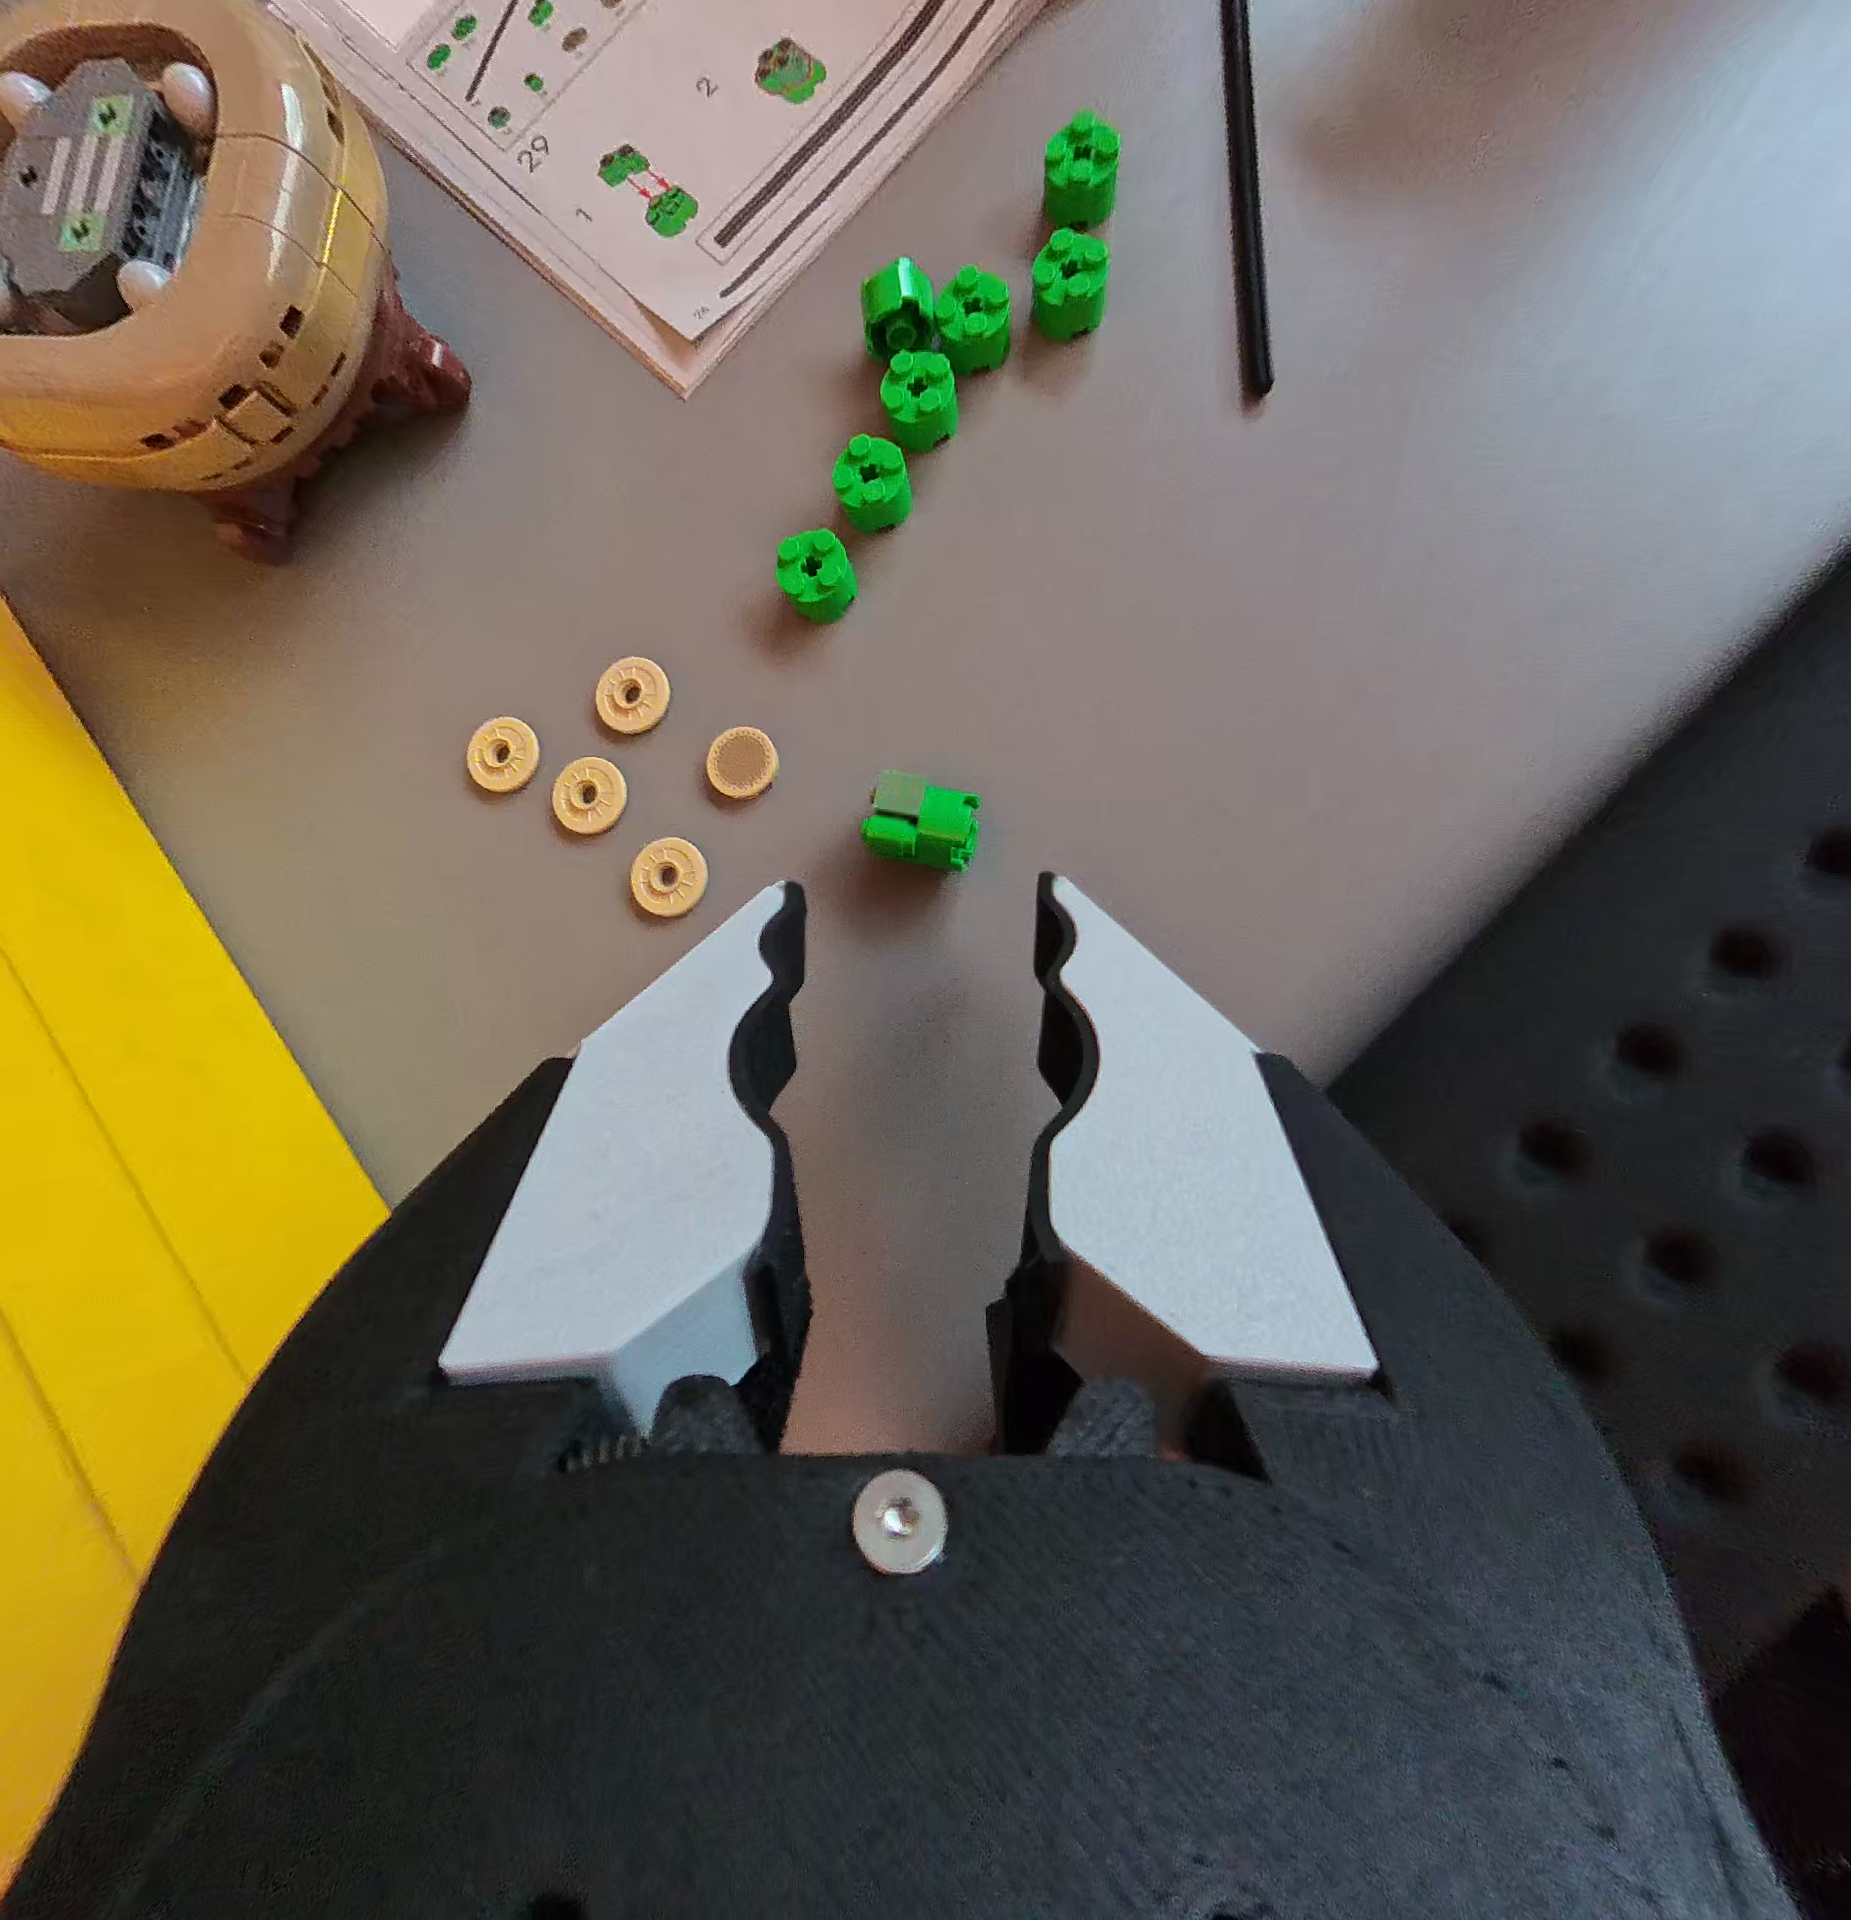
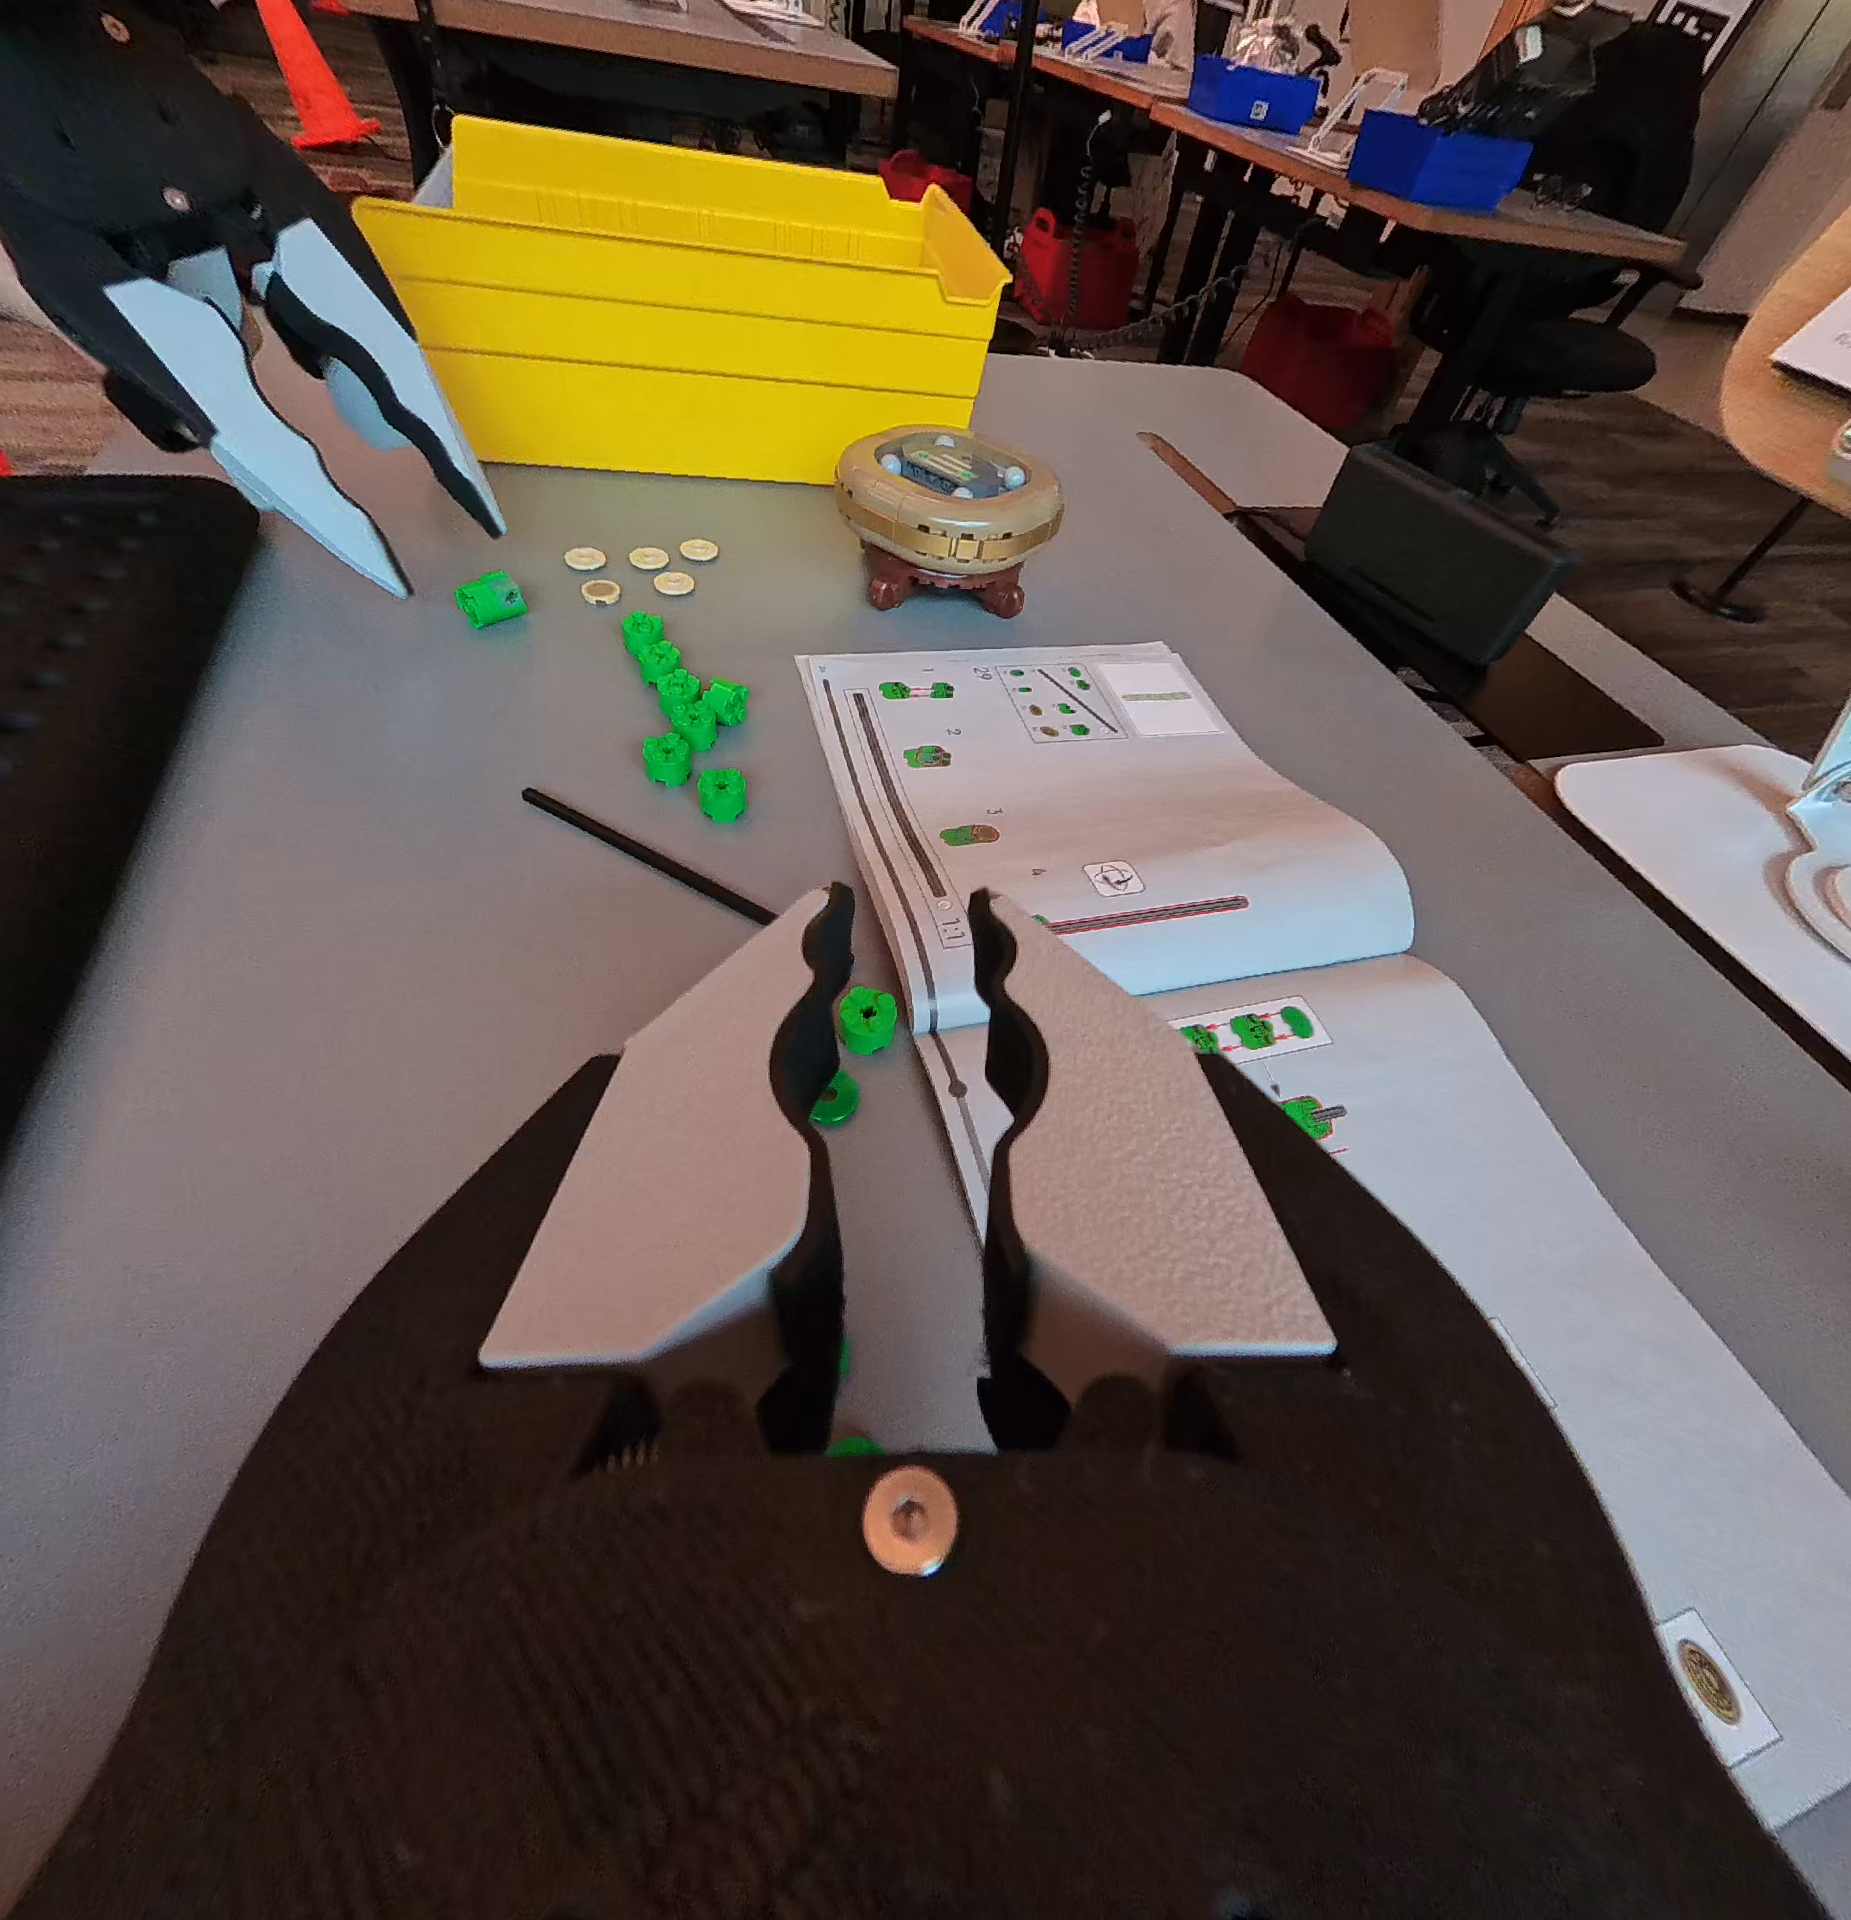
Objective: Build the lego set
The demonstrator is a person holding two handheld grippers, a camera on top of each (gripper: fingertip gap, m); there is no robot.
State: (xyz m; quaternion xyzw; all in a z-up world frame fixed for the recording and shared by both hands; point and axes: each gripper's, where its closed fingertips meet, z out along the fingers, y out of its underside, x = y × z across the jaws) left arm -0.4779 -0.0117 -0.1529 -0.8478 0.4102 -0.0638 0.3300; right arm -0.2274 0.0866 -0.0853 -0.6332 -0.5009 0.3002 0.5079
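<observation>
The left claw (image 1: 921, 899) gapes wide and empty just short of a small green brick assembly lying on its side (image 1: 921, 821) on the grey table (image 1: 1264, 675). The right claw (image 2: 910, 914) stands open, holding nothing; its black fingers (image 2: 812, 1039) partly hide a round green brick (image 2: 867, 1018) and a flat green ring (image 2: 836, 1099) beside the open instruction booklet (image 2: 1160, 821).
</observation>
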